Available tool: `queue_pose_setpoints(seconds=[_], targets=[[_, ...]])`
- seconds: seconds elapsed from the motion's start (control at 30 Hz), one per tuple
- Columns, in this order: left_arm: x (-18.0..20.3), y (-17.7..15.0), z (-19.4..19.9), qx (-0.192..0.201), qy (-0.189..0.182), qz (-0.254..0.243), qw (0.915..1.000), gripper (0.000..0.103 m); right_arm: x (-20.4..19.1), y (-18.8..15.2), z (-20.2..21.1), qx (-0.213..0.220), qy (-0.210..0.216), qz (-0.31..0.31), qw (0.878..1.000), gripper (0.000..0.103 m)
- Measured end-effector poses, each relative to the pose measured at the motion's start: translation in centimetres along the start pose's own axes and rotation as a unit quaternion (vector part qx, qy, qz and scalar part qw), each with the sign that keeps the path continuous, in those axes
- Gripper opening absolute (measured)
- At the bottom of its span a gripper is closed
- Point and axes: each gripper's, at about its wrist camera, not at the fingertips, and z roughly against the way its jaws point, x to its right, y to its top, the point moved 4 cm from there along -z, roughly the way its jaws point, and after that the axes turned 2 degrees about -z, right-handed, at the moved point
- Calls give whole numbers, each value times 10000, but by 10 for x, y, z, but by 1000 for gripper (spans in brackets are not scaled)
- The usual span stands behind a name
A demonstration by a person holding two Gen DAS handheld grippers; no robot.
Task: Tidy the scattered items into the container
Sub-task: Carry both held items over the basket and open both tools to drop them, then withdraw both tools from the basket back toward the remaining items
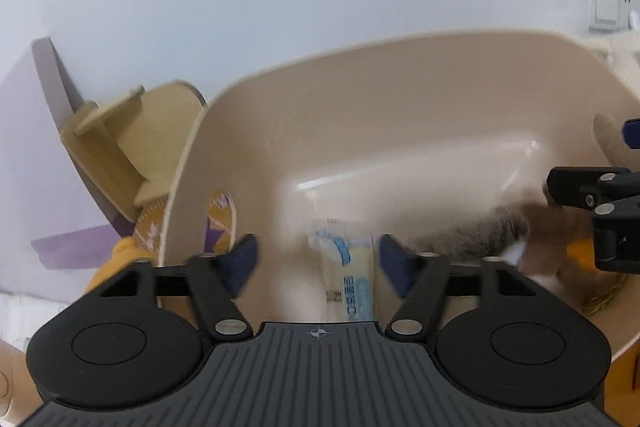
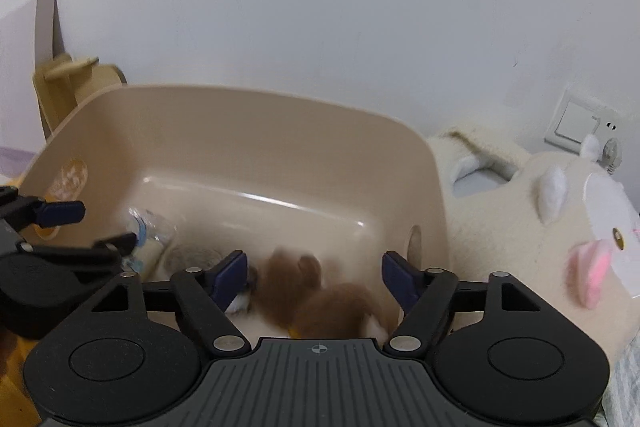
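Left hand-held gripper (image 1: 316,263) jaws apart over clear packet (image 1: 348,267) in beige tub (image 1: 400,75), right hand-held gripper (image 2: 314,277) spread wide above brown plush toy (image 2: 320,295)

one bin (image 2: 240,131), one packet (image 1: 348,267), two furry toys (image 2: 320,291), one cow plush (image 2: 540,227)

Bin (image 2: 280,131): smooth beige plastic, slight gloss. Packet (image 1: 352,267): clear shiny film. Brown toy (image 2: 320,291) and cow plush (image 2: 540,227) at 3 o'clock: fuzzy cloth. Stand (image 1: 120,147): matt wood.
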Motion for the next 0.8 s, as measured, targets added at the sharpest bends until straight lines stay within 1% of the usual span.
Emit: queue_pose_setpoints(seconds=[0.03,0.1,0.2,0.3,0.53,0.63,0.8], targets=[[-1,1,5,115,6,44,9999,79,1,2,4,56,5,-40,10000,89],[-3,2,11,198,-60,109,9997,80,5,4,12,185,9,-155,9997,94],[-6,1,20,177,-212,221,9994,80,10,4,26,314,64,-282,9991,96],[-8,-4,34,227,-256,290,9990,80,16,0,41,442,80,-381,9983,102],[-6,-19,74,467,-324,247,9981,80,24,-19,93,861,149,-504,9949,103],[-3,-26,94,593,-317,153,9976,80,23,-30,116,1055,142,-490,9931,103],[-3,-36,129,760,-421,214,9960,80,19,-48,151,1263,83,-335,9914,103]])
